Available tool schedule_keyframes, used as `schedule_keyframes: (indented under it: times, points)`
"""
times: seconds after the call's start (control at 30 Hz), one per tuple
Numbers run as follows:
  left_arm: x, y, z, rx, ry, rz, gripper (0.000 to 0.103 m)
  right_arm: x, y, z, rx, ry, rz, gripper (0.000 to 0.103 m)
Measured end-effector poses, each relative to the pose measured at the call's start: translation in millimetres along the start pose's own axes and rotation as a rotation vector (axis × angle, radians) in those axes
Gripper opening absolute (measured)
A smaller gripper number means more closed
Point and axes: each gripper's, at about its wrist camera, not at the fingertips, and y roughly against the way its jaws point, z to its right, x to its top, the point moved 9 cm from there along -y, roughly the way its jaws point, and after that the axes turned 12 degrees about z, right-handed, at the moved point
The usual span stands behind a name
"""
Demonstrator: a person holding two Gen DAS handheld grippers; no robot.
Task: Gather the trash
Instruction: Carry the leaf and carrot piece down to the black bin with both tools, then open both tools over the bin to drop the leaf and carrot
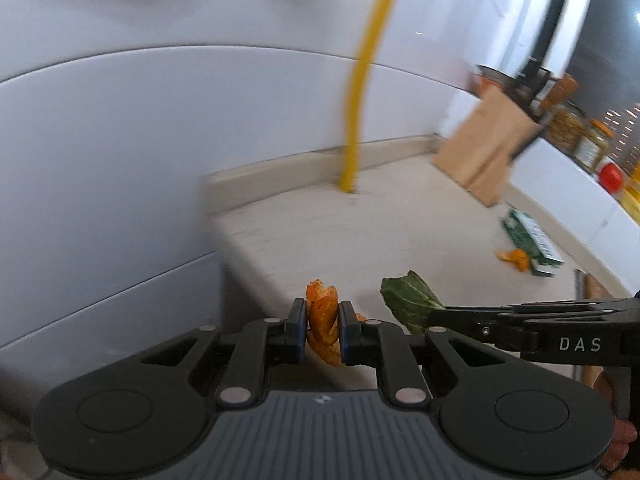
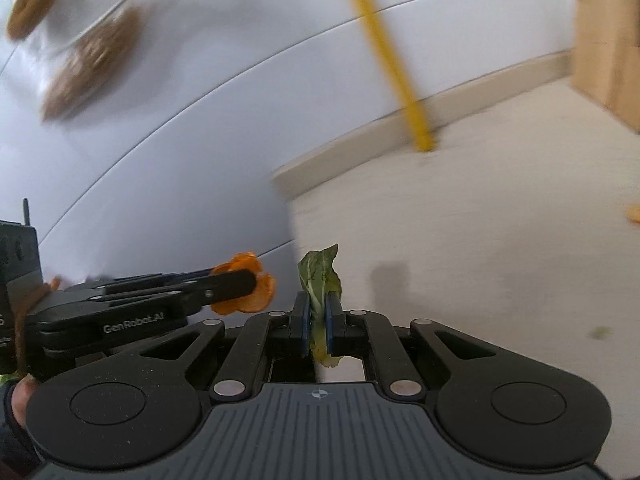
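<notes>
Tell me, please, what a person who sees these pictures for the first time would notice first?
Probably the bright orange peel pinched in the left gripper, low in the middle of the left wrist view. Next, the green leaf standing upright in the right gripper, with the two grippers side by side near the pale counter edge. After that, the yellow pole rising from the counter against the white wall.
</notes>
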Motion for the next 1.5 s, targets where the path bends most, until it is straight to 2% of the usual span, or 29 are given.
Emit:
schedule_keyframes:
  times: [0.17,0.5,0.97,1.3,1.5]
  points:
    - [-7,13,-33,0.080,0.018,0.014,0.012,-8,-32,-31,0.045,0.037,-0.050,0.011]
    - [-28,14,-68,0.145,0.037,-0.021,0.012,-29,-62,-64,0.056,0.093,-0.108,0.011]
    - [-37,-7,-100,0.171,0.047,-0.081,0.013,-49,-103,-73,0.016,0.155,-0.176,0.013]
    - [-42,-19,-112,0.173,0.070,-0.119,0.013,-52,-113,-75,-0.013,0.170,-0.201,0.022]
    - [-43,-22,-118,0.197,0.064,-0.114,0.013,-52,-117,-76,-0.018,0.177,-0.208,0.025]
